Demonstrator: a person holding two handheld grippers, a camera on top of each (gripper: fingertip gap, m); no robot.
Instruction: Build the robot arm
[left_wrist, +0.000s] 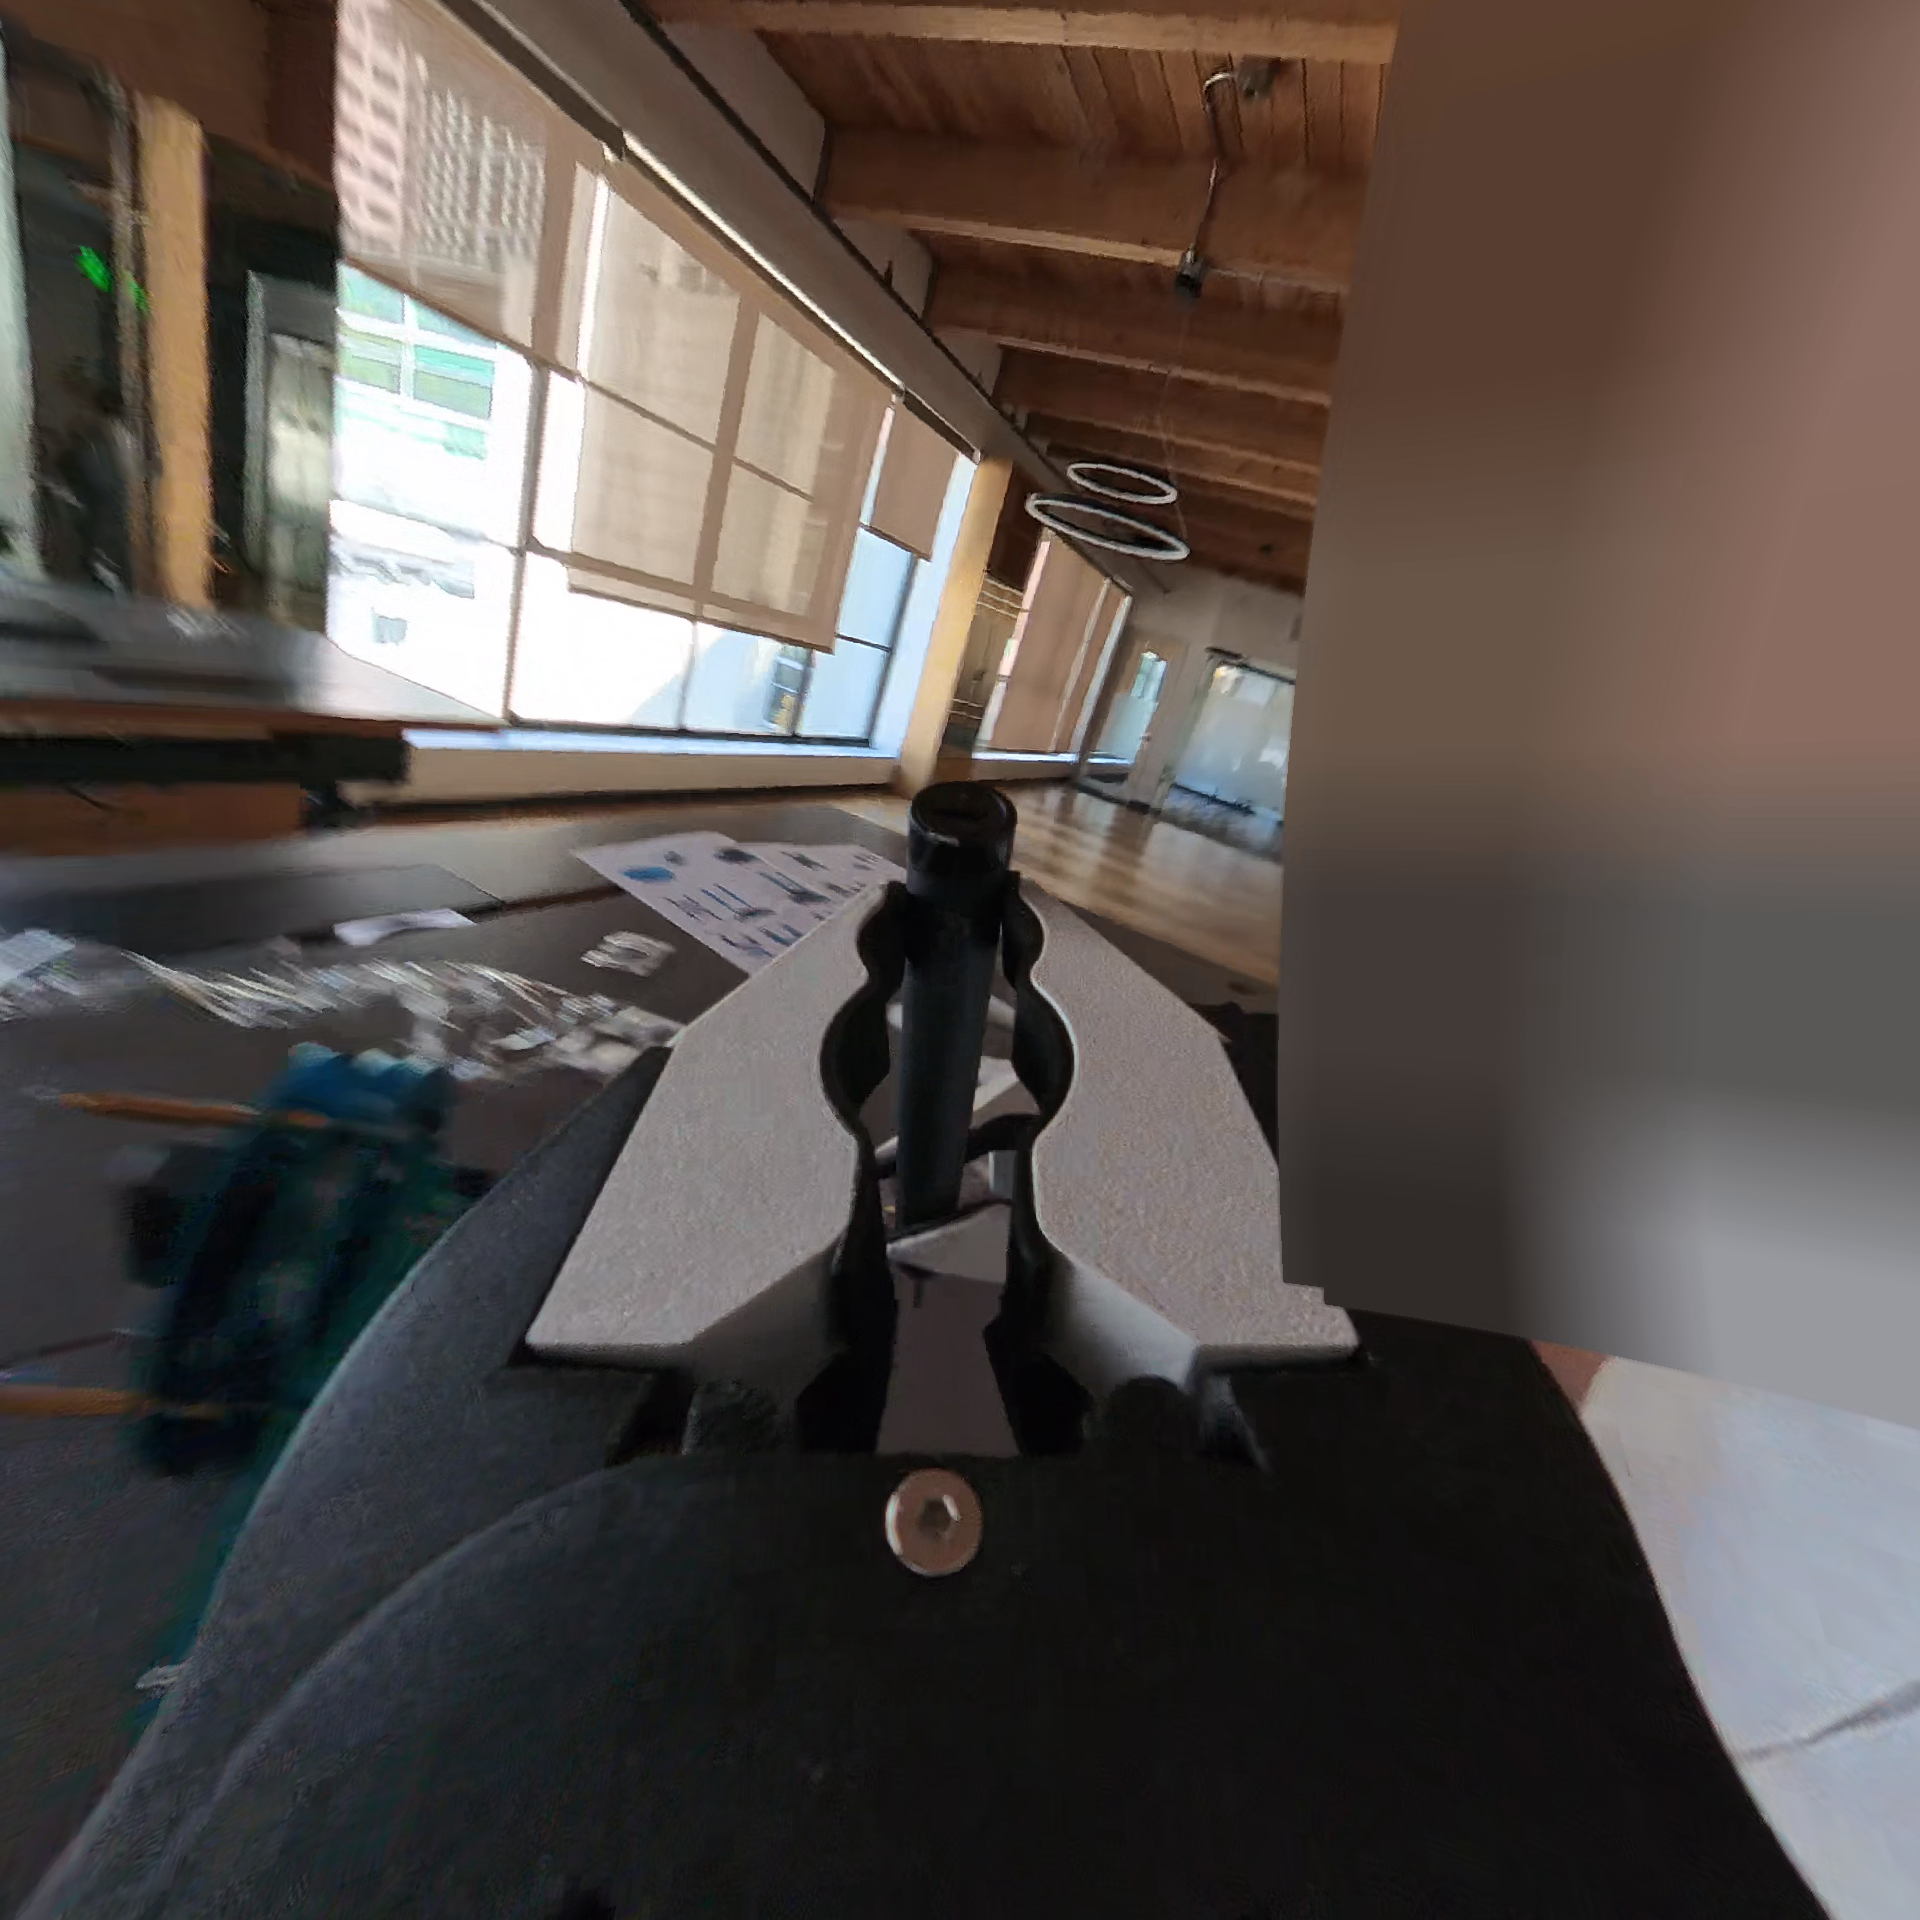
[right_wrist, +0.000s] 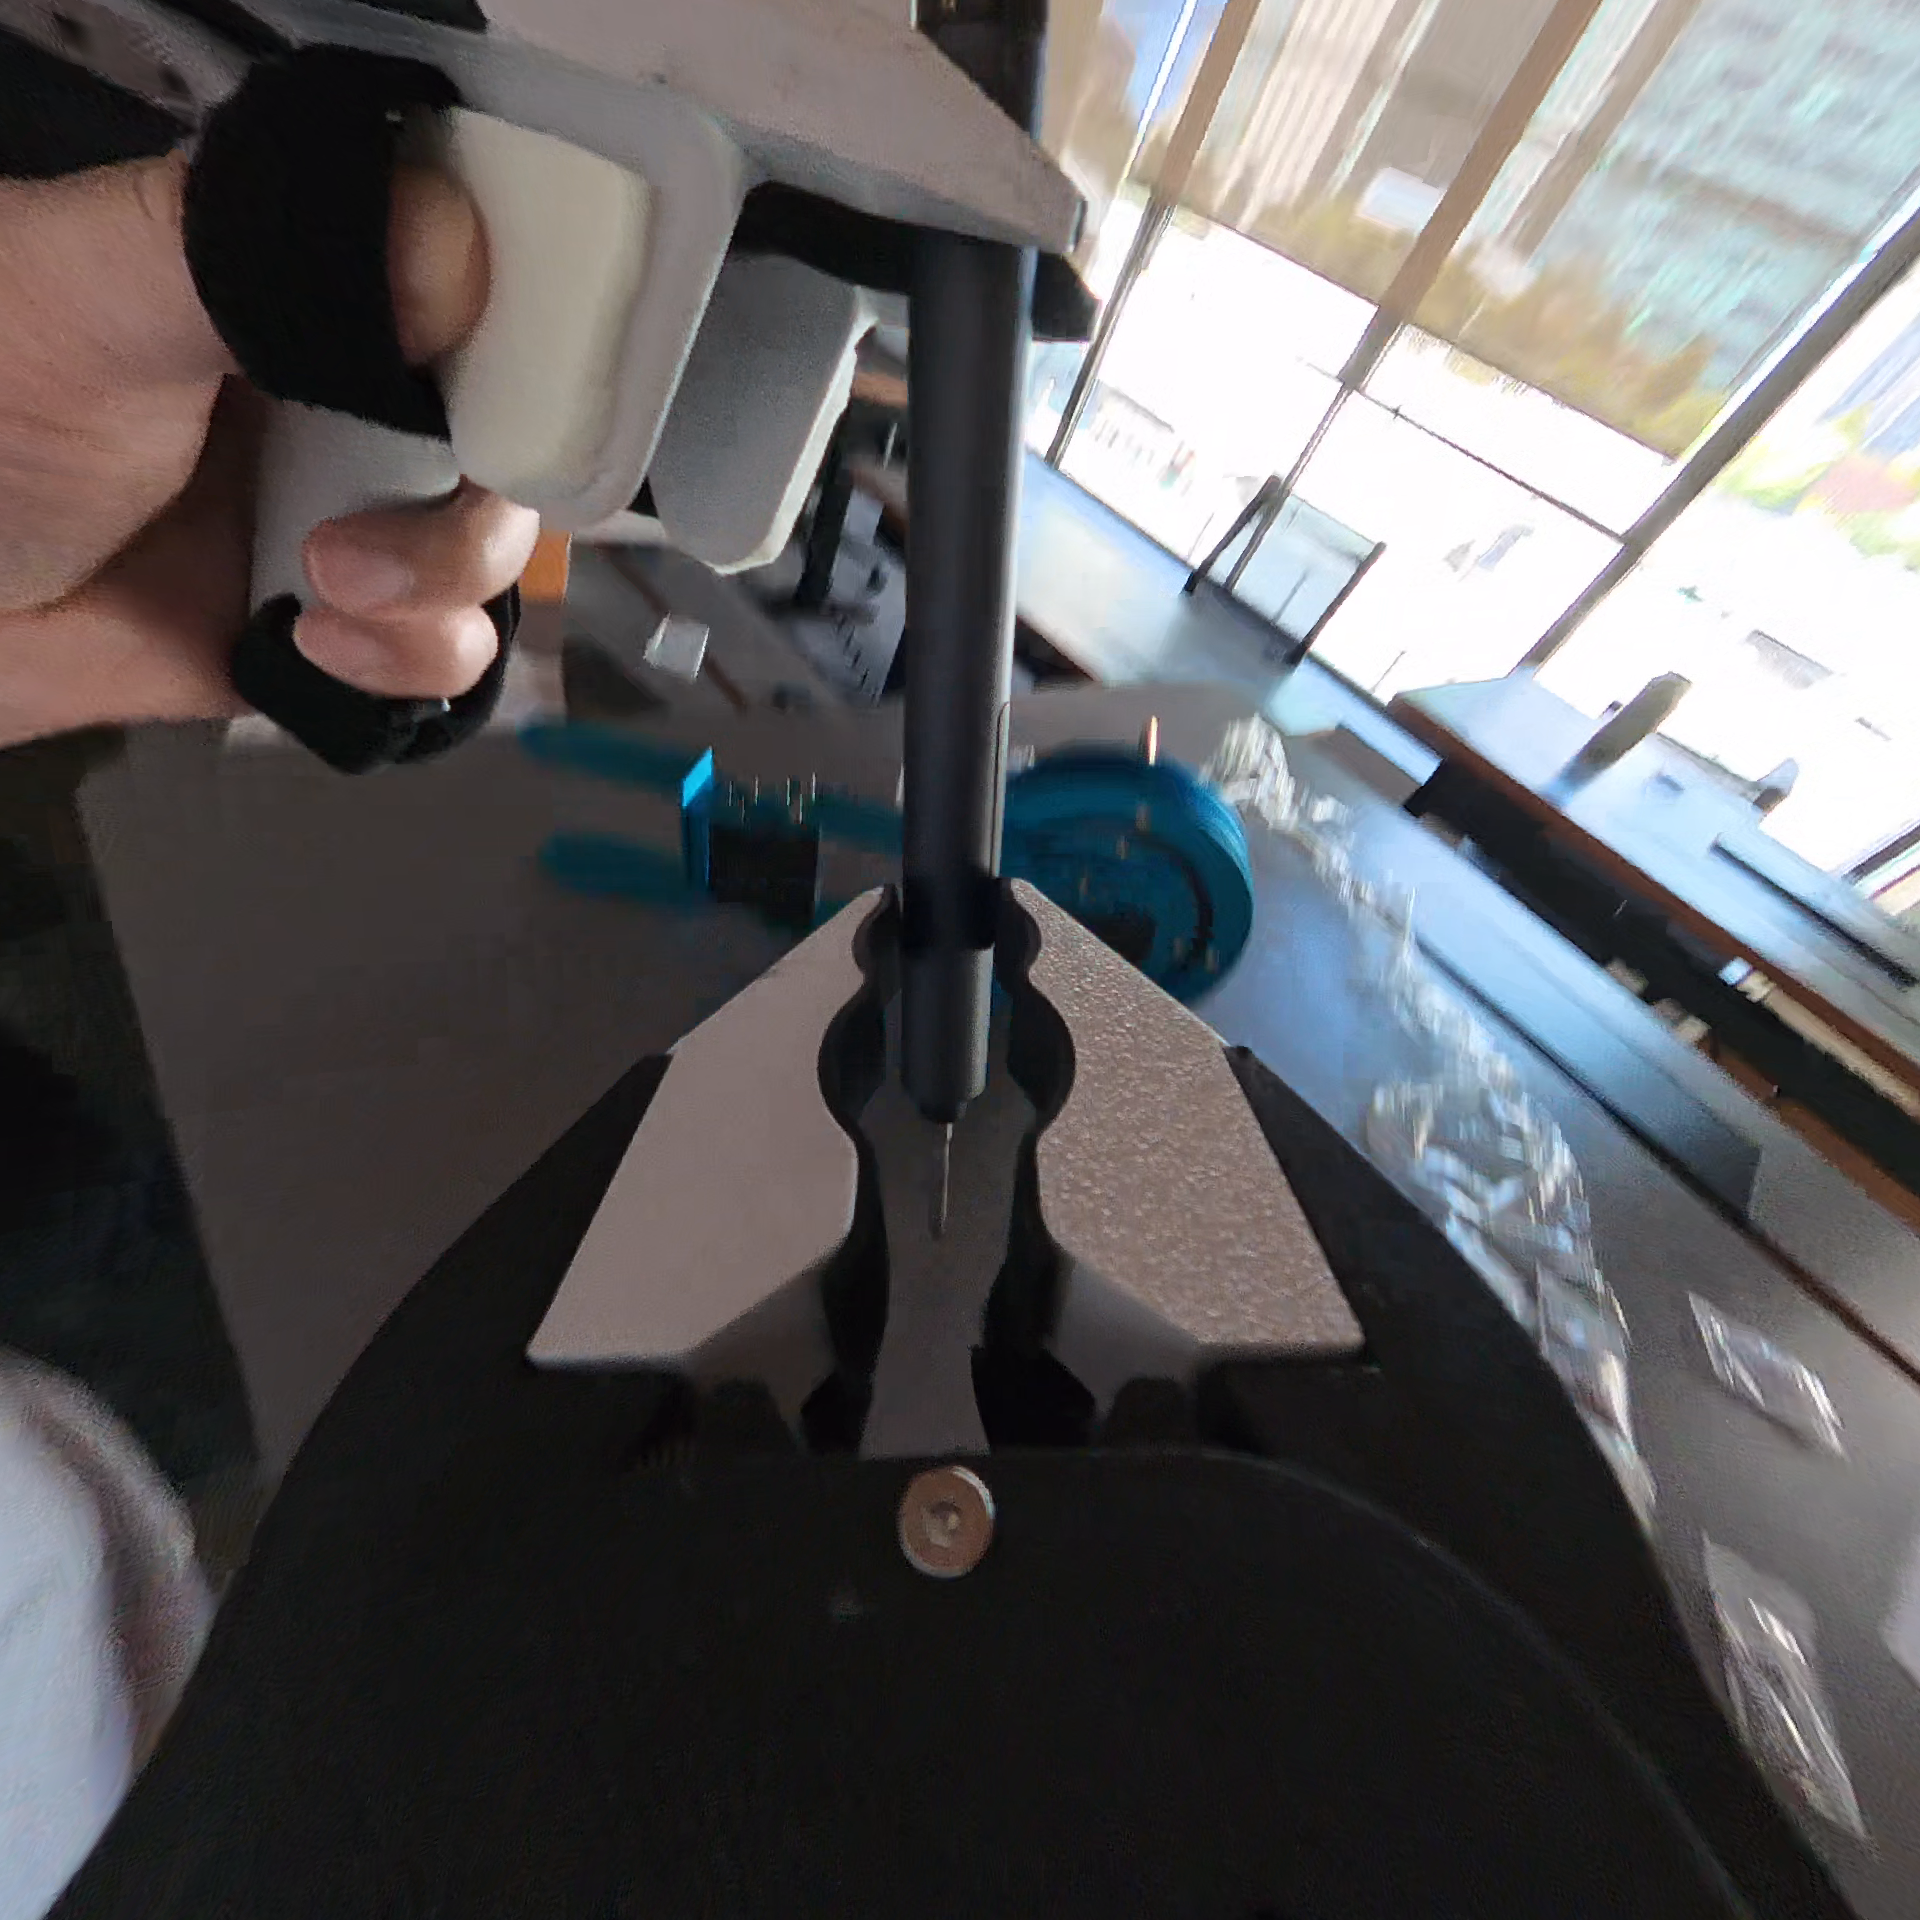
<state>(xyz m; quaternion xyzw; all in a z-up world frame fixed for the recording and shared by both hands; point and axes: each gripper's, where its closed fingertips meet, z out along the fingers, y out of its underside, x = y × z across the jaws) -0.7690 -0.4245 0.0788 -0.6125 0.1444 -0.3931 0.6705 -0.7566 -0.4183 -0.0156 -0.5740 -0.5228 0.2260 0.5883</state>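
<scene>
A wide dark table (right_wrist: 1382, 1049) with a smooth flat top carries everything. In the right wrist view, a bright blue round plastic part (right_wrist: 1132, 862) with long blue arms lies on the table just past the tips of the hand-held gripper. Small clear shiny plastic bags (right_wrist: 1475, 1153) lie in a loose row on the table, right of the hand-held gripper. In the left wrist view, white paper sheets with blue pictures (left_wrist: 748, 894) lie flat on the table beyond the hand-held gripper, a little to its left. The blue part (left_wrist: 301, 1226) looks blurry there, low on the left.
</scene>
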